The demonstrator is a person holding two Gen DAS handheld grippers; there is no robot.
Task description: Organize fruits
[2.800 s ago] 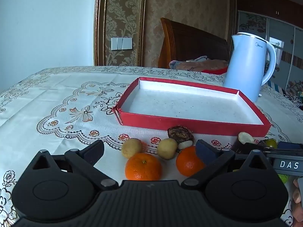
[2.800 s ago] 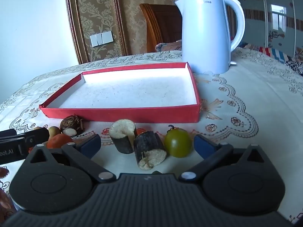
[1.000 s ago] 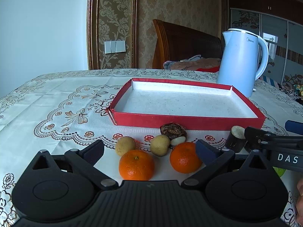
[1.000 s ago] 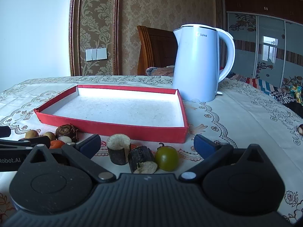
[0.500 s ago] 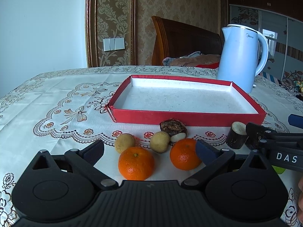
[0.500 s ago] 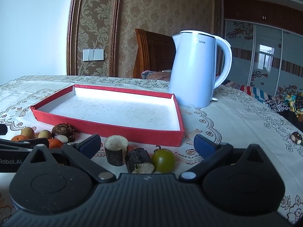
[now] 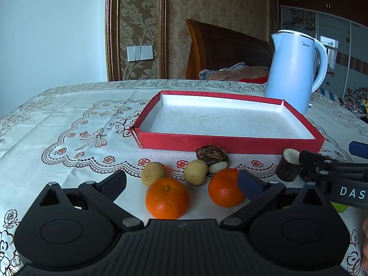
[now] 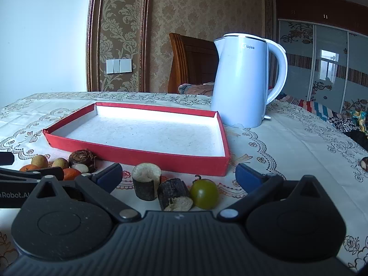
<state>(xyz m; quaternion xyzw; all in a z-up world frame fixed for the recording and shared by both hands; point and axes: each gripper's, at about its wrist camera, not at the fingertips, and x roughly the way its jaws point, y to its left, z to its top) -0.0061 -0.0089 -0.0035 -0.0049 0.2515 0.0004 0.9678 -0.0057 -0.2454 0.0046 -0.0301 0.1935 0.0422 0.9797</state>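
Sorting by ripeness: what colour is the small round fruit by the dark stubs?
Olive green fruit, clearest in the right wrist view.

Bright daylight, sharp, fisheye-bent edges

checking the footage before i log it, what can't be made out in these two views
- Left wrist view: the green fruit is almost wholly hidden behind the right tongs.
- Right wrist view: the two oranges are partly covered by the left tongs.
- Right wrist view: a small dark item is cut off by the right edge; its kind is unclear.
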